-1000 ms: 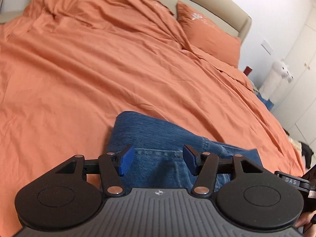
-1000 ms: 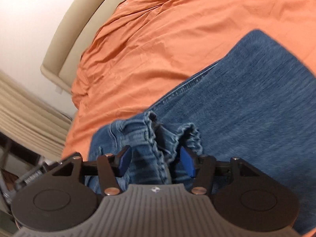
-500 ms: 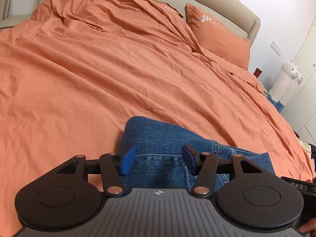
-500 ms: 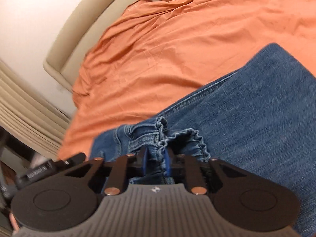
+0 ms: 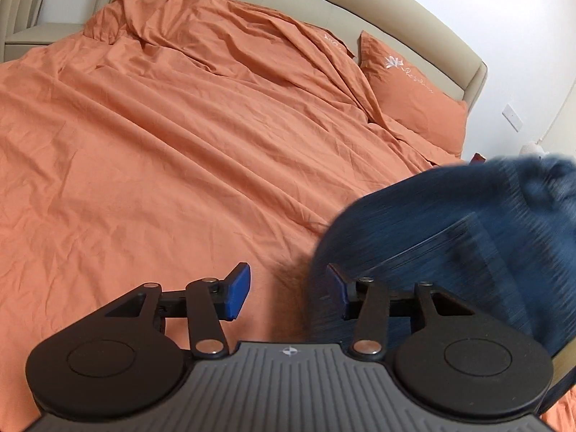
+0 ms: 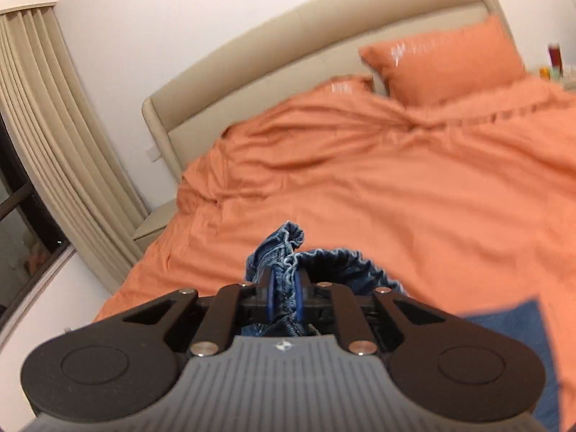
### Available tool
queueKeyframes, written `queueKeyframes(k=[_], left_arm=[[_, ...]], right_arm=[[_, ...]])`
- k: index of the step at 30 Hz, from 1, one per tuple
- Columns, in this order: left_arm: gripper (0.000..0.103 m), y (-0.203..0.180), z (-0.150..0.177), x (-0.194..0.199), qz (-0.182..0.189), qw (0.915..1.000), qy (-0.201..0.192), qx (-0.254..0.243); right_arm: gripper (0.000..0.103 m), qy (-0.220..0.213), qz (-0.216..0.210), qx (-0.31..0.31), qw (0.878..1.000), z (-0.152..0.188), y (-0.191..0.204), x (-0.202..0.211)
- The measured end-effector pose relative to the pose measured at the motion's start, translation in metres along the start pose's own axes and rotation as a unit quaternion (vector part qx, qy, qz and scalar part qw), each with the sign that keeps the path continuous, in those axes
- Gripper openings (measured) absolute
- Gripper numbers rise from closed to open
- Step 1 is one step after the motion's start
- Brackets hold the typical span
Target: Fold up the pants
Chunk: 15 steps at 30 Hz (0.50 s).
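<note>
Jeans [image 6: 288,252] bunched hem pinched in right gripper [image 6: 282,297]; left gripper [image 5: 288,289] closing, unclenched, denim at 3 o'clock over orange duvet [image 5: 180,162]

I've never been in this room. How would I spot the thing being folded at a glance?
Look for the big bed with the beige headboard, covered in an orange duvet. At its near edge, the right gripper pinches a bunched hem of the blue jeans. They are the only blue denim on bedding that is otherwise all orange.
</note>
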<state>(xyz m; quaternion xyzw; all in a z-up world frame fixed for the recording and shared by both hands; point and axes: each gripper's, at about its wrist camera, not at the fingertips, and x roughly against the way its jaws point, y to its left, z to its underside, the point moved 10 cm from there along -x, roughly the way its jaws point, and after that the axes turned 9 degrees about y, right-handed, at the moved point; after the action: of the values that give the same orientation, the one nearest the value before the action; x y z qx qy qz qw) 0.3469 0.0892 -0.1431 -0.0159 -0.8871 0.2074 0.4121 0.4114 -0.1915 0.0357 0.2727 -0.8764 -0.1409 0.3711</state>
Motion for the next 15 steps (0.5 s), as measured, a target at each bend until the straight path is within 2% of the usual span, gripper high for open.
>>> queueKeyframes(k=[2,5,10,15], left_arm=[[0.055,-0.004,0.001,-0.002,0.004,0.9999,0.001,-0.012],[0.055,-0.015,0.005,-0.006,0.019,0.9994,0.009,-0.028],[0.055,-0.036,0.019,-0.013,0.031,0.9969,0.019,-0.069],[0.055,-0.062,0.039,-0.025,0.042,0.9910,0.037,-0.122]], right_arm=[[0.006,-0.004,0.026,-0.003,1.000,-0.014,-0.013,0.012],[0.006,0.009,0.056,-0.033,0.998,-0.013,-0.046,0.021],[0.006,0.028,0.107,-0.078,0.991,0.019,-0.119,0.017],[0.006,0.039,0.125,-0.162,0.978,0.061,-0.194,0.004]])
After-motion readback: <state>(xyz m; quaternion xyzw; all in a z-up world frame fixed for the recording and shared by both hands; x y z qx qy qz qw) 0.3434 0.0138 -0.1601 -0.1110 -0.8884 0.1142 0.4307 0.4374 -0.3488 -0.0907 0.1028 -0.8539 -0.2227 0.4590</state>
